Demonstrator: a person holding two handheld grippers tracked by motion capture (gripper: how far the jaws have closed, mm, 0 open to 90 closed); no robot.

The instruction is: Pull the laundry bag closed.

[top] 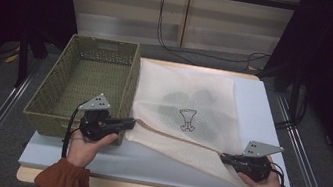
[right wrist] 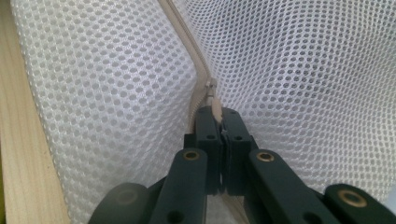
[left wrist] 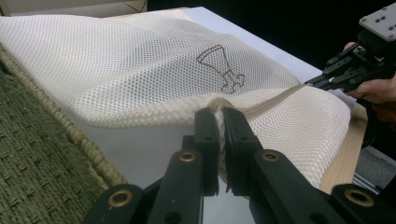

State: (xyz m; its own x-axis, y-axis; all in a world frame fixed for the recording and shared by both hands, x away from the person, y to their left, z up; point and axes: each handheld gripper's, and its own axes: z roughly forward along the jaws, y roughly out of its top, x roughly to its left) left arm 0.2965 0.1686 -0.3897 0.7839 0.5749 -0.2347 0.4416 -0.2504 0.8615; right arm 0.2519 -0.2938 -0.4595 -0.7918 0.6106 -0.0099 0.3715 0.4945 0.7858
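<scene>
Risk: right gripper point(right wrist: 219, 122), clamped on the zipper pull point(right wrist: 215, 103), could slip if left gripper point(left wrist: 220, 122), pinching mesh laundry bag point(top: 189, 97), lets go.

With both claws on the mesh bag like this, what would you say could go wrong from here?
1. The right claw pinches just the small zip pull; a pull off the zip's line could likely make it slip out.
2. The left claw grips a thin fold of the bag; hard tension might tear or stretch the mesh.
3. The bag lies against the basket, so a sideways tug may drag it or shift the dark items inside.
</scene>
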